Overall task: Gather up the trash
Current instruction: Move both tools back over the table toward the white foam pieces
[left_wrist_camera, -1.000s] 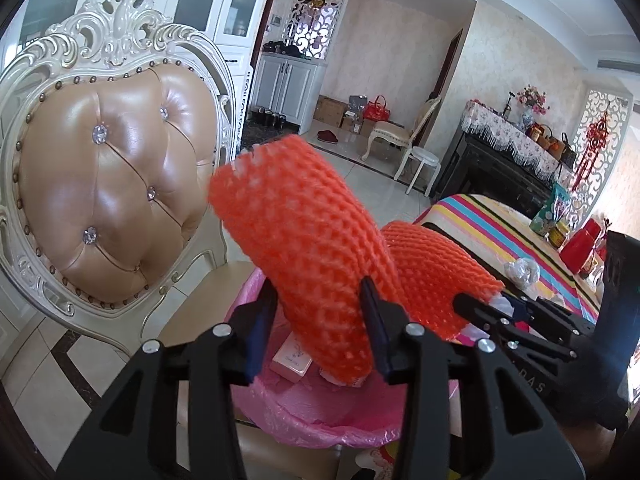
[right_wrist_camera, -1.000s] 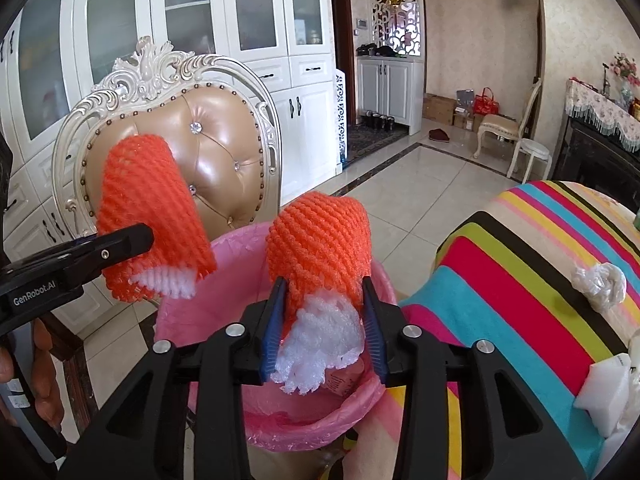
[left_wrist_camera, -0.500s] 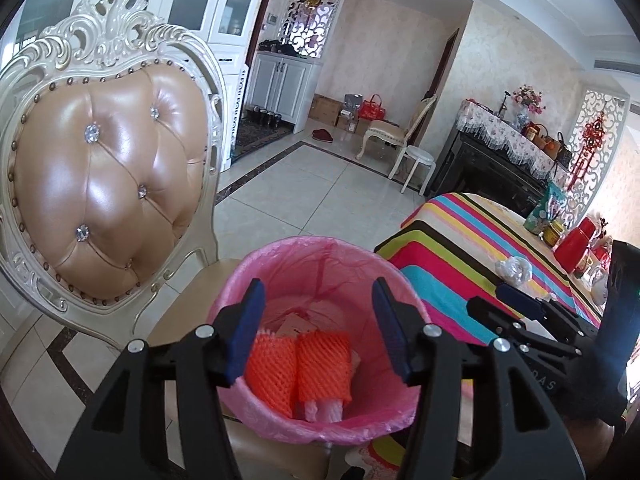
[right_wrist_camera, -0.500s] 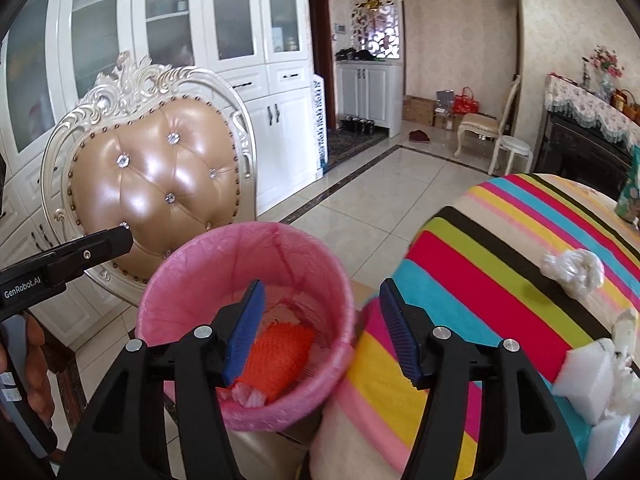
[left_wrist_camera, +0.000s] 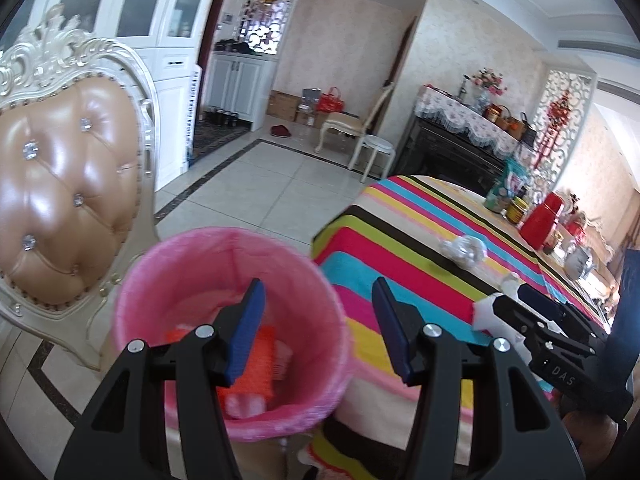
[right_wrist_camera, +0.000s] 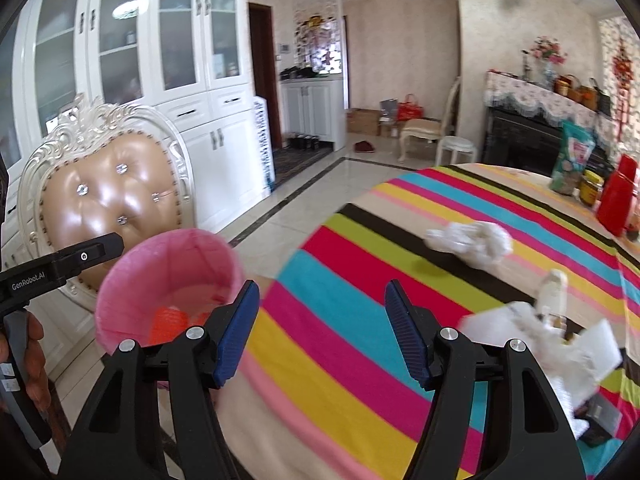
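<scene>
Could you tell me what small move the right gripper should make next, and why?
Probably reach the right gripper toward the crumpled white wad on the striped tablecloth. Its jaws are opening with nothing between them, the orange foam nets already lie in the pink bin, and that wad looks like remaining trash.

Both wrist views look down, close; share the pink bin (left_wrist_camera: 224, 280) and, somewhat blurred, striped table (right_wrist_camera: 360, 280)

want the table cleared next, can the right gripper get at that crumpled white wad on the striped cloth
Probably yes: the right gripper is empty, its jaws opening, and only bare striped cloth lies between it and the white wad.
</scene>
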